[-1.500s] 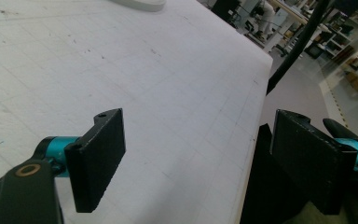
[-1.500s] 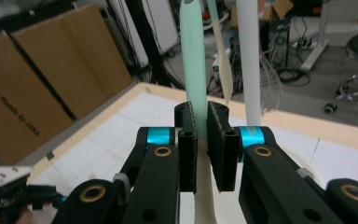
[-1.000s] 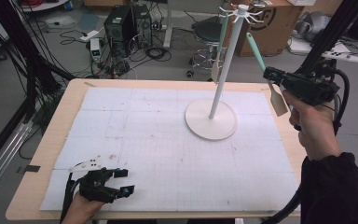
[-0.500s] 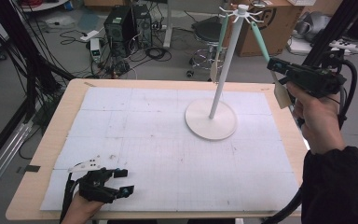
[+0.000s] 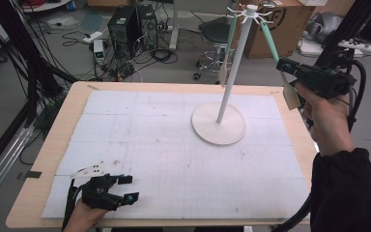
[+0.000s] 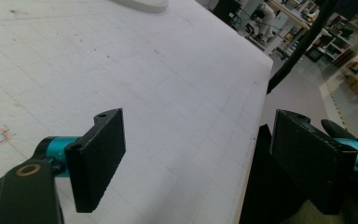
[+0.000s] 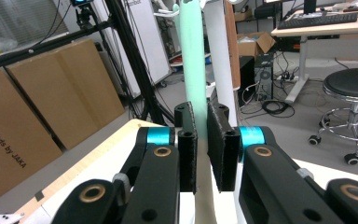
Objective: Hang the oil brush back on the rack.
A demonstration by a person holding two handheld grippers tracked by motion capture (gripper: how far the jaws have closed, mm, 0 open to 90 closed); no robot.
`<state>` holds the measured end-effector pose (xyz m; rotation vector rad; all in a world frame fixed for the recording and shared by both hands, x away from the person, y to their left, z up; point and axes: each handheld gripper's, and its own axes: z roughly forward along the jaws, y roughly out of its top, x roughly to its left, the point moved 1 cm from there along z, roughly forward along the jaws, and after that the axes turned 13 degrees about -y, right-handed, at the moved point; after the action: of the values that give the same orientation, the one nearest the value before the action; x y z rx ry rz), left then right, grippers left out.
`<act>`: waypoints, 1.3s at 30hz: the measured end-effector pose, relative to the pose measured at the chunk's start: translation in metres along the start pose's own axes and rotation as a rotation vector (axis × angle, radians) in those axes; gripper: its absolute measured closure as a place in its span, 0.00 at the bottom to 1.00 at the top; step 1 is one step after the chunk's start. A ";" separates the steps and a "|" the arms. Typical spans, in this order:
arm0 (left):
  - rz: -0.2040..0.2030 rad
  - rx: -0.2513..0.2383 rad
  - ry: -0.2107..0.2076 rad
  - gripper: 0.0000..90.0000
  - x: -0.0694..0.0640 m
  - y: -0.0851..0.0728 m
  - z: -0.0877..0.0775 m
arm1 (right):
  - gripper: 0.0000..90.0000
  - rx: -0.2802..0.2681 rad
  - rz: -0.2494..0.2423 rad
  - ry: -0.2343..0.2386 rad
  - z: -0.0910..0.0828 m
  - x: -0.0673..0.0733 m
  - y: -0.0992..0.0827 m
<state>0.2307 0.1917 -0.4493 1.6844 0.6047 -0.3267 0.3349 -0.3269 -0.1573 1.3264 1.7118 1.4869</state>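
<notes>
A white stand [image 5: 232,72] with hooks at its top rises from a round base [image 5: 218,123] on the table. My right gripper [image 5: 282,65] is shut on the mint-green handle [image 5: 269,41] of a spatula; its wooden blade [image 5: 291,96] hangs below the jaws and the handle's top reaches up to the hooks. In the right gripper view the pads [image 7: 201,112] pinch that green handle [image 7: 192,56], with the white pole [image 7: 221,56] right behind it. A second spatula [image 5: 223,72] hangs on the pole's left side. My left gripper [image 5: 128,188] rests open on the near left of the table, its jaws [image 6: 200,140] holding nothing.
White gridded paper [image 5: 164,145] covers the wooden table [image 5: 53,145]. Beyond the far edge are a black stool [image 5: 215,36], computer towers [image 5: 130,24], cables and cardboard boxes [image 5: 290,24]. A dark frame post [image 5: 19,58] stands at the left.
My right gripper has lifted the spatula a little, bringing the handle's top closer to the hooks. The left gripper has stayed put.
</notes>
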 end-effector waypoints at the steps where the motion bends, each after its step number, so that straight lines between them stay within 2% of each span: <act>1: 0.001 -0.001 0.002 0.21 0.000 0.000 0.000 | 0.92 0.001 -0.001 0.001 0.000 -0.001 0.000; 21: 0.001 0.006 0.003 0.21 0.002 0.000 -0.001 | 0.92 0.025 0.008 0.011 0.015 0.002 -0.004; 39: 0.000 -0.009 0.010 0.21 0.002 0.000 -0.006 | 0.92 0.054 0.024 0.018 0.042 0.005 -0.009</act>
<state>0.2315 0.1976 -0.4491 1.6778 0.6131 -0.3156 0.3664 -0.3034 -0.1763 1.3702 1.7649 1.4795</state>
